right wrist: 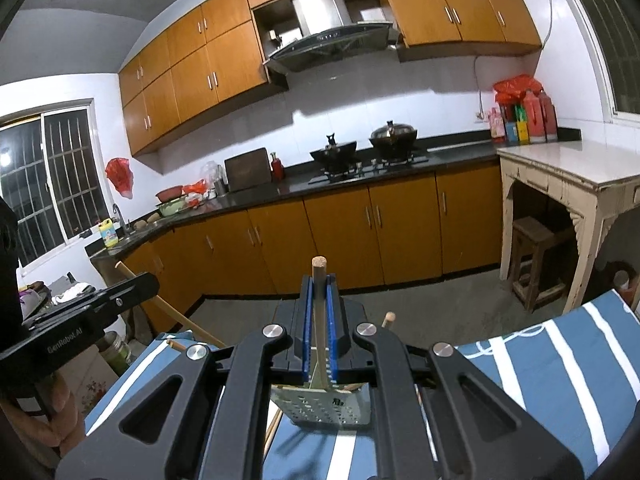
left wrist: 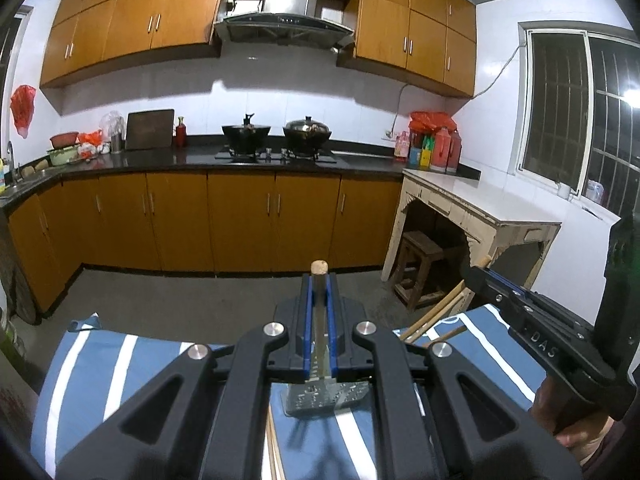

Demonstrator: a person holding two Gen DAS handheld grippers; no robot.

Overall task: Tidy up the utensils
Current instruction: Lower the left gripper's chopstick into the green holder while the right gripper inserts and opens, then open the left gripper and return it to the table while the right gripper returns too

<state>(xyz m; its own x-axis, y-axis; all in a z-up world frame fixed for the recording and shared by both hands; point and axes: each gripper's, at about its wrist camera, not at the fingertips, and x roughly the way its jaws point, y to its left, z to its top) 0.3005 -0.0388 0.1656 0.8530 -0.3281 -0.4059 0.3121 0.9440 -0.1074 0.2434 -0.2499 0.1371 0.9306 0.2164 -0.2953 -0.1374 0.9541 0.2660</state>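
My left gripper (left wrist: 319, 280) is shut on a perforated metal spatula (left wrist: 326, 398) with a wooden handle end (left wrist: 319, 267), held above the blue striped cloth (left wrist: 96, 364). My right gripper (right wrist: 319, 280) is shut on a second perforated metal spatula (right wrist: 324, 408) with a wooden handle (right wrist: 319, 266), also above the cloth (right wrist: 560, 364). Wooden chopsticks (left wrist: 430, 322) lie on the cloth near the right gripper body (left wrist: 532, 320). More chopsticks (right wrist: 272, 428) lie under the right gripper. The left gripper body (right wrist: 84, 312) shows at the left.
A kitchen counter (left wrist: 192, 158) with two woks (left wrist: 246, 134) on a stove runs along the back. A white side table (left wrist: 480, 204) with a wooden stool (left wrist: 420, 264) under it stands at the right. The floor (left wrist: 180, 300) lies beyond the cloth edge.
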